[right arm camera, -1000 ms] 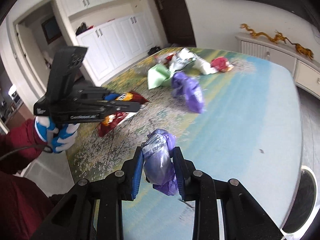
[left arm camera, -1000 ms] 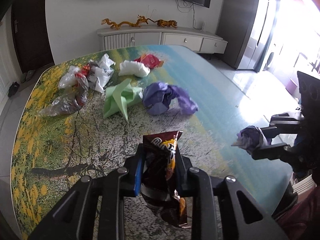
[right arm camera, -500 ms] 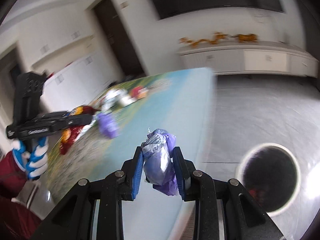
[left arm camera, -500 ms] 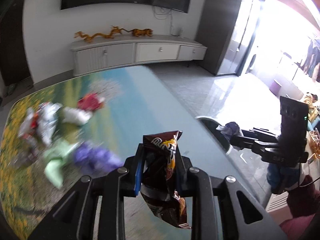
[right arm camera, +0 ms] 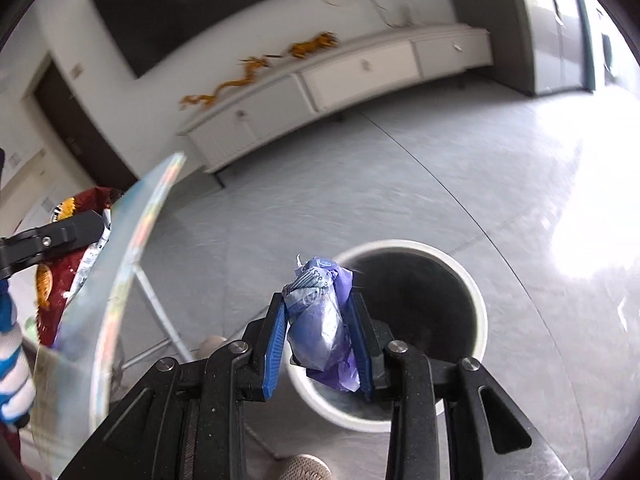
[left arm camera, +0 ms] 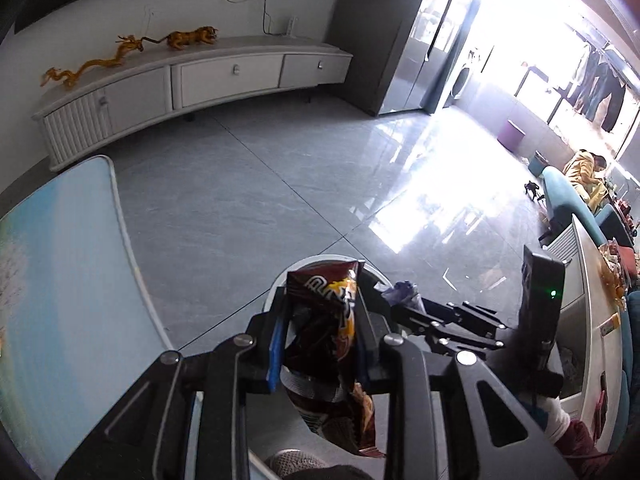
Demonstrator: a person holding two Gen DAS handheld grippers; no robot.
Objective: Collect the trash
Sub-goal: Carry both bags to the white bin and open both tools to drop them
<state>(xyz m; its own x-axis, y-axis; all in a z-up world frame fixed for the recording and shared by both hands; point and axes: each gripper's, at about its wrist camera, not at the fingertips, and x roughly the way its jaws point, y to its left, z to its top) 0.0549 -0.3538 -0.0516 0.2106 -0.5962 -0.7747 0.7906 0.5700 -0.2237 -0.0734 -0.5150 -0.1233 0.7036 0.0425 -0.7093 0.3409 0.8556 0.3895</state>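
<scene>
A: Where is the trash at this moment?

B: The left tongs point(left arm camera: 320, 344) hold a dark chip bag point(left arm camera: 326, 344), in the lower centre of the left wrist view. The right tongs point(right arm camera: 320, 340) hold a crumpled purple wrapper point(right arm camera: 322, 312), low in the centre of the right wrist view. Both have just been opening a little, but each piece is between the pads and looks pinched.

A: And the bin?

B: The white bin point(right arm camera: 478, 300) stands on the floor, its dark mouth right behind the purple wrapper. In the left view only a part of its rim point(left arm camera: 276, 284) shows behind the chip bag.

A: What may go wrong?

B: I think the wrapper can fall on the near rim, because it hangs over the edge and not over the middle. The long chip bag may catch on the rim, or stick to one pad. Also the two tongs are close together above one opening, so they may knock each other. The tabletop point(left arm camera: 72, 280) edge is near on the left.
</scene>
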